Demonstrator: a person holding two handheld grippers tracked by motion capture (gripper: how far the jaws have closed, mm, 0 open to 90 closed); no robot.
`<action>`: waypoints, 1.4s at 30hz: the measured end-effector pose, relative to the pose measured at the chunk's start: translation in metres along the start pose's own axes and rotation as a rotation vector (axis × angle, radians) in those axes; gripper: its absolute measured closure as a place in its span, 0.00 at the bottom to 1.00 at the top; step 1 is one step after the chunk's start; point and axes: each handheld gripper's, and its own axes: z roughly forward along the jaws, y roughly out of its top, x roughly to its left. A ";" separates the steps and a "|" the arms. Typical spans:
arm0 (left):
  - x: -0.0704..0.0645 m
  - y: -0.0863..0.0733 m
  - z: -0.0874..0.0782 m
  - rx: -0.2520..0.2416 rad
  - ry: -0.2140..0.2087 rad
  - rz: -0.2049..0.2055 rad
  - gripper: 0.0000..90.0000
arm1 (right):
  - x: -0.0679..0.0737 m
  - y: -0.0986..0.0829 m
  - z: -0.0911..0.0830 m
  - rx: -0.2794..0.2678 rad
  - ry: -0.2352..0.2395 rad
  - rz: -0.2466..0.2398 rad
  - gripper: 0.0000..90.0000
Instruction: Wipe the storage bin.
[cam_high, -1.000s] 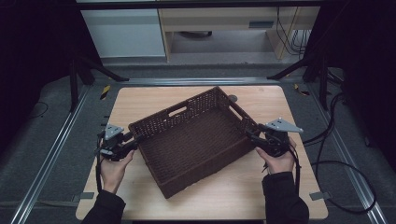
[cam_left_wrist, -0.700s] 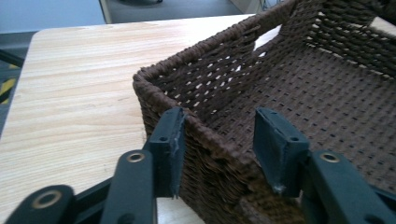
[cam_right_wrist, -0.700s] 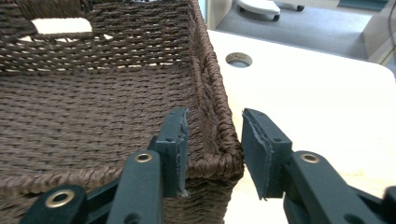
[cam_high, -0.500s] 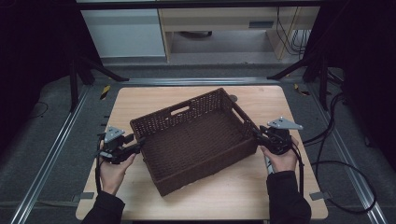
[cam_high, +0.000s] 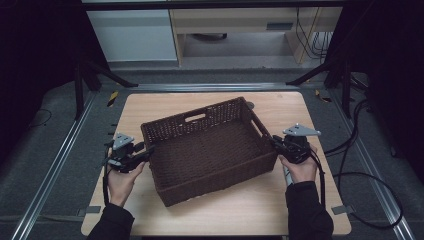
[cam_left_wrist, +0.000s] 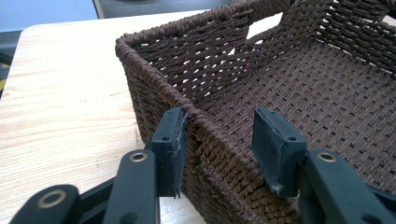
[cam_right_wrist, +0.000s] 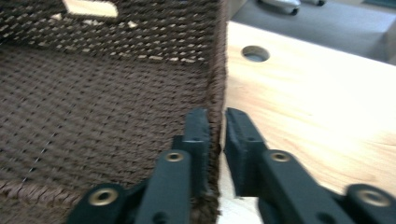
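A dark brown woven basket (cam_high: 200, 116) sits empty and skewed on the wooden table (cam_high: 285, 107). My left gripper (cam_high: 149, 150) is at its left short wall. In the left gripper view the jaws of the left gripper (cam_left_wrist: 219, 135) stand open astride that wall (cam_left_wrist: 224, 70), the outer pad touching the weave and the inner pad apart from it. At the right short wall, my right gripper (cam_high: 274, 142) holds the basket. The right gripper view has the right gripper (cam_right_wrist: 215, 126) pinched shut on the wall's rim (cam_right_wrist: 217, 70).
A round hole (cam_right_wrist: 255, 53) in the tabletop lies just beyond the basket's far right corner. Metal floor rails (cam_high: 60, 160) run along both sides of the table. Cables (cam_high: 360, 175) trail on the floor at the right. White cabinets (cam_high: 135, 35) stand behind.
The basket has shifted a little toward the near right and settled on the table. Both hands moved with it and have stayed at its short walls.
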 end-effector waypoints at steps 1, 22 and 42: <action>0.000 0.000 -0.001 -0.001 -0.001 -0.003 0.60 | 0.001 0.000 -0.001 0.002 -0.006 -0.010 0.91; -0.001 -0.003 0.000 0.033 -0.001 0.018 0.64 | 0.006 0.003 -0.002 -0.013 0.070 -0.025 0.85; -0.006 -0.016 -0.001 0.086 0.004 0.055 0.61 | 0.011 -0.003 -0.005 -0.036 0.084 -0.014 0.71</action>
